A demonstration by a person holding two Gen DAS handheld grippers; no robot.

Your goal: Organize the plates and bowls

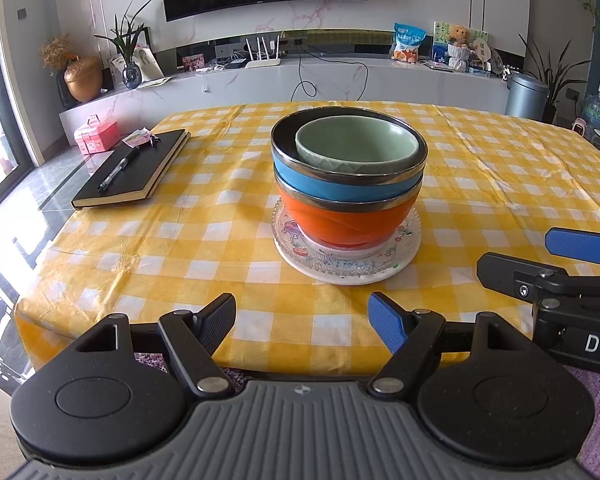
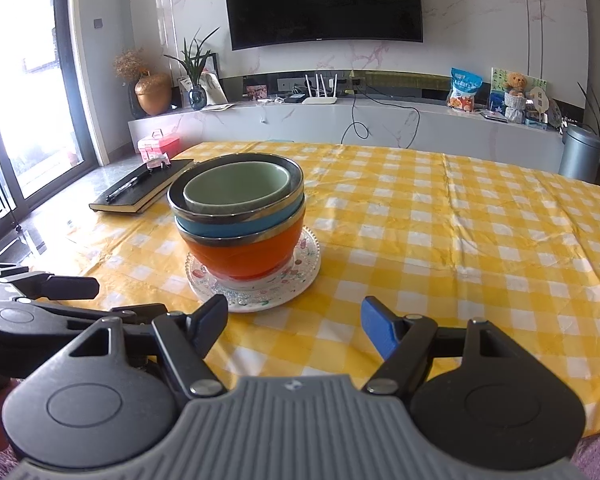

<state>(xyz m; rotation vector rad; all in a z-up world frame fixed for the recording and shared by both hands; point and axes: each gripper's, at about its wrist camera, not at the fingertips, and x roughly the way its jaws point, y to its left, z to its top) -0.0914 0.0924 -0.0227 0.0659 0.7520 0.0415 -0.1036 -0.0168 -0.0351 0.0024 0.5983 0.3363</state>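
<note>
A stack stands on the yellow checked table. A green bowl (image 1: 356, 148) sits in a blue bowl (image 1: 340, 186), which sits in an orange bowl (image 1: 340, 222). Under them lie a patterned glass plate (image 1: 408, 236) and a white plate (image 1: 364, 276). The stack shows in the right wrist view too: green bowl (image 2: 236, 188), blue bowl (image 2: 236, 227), orange bowl (image 2: 252, 254), glass plate (image 2: 308, 248), white plate (image 2: 252, 305). My left gripper (image 1: 302, 320) is open and empty, short of the stack. My right gripper (image 2: 294, 320) is open and empty, near the table's front edge, right of the stack.
A black notebook (image 1: 136, 168) with a pen (image 1: 118, 170) lies at the table's far left, also in the right wrist view (image 2: 144, 192). The right gripper's fingers (image 1: 580, 244) show at the right edge of the left wrist view. A TV console stands behind the table.
</note>
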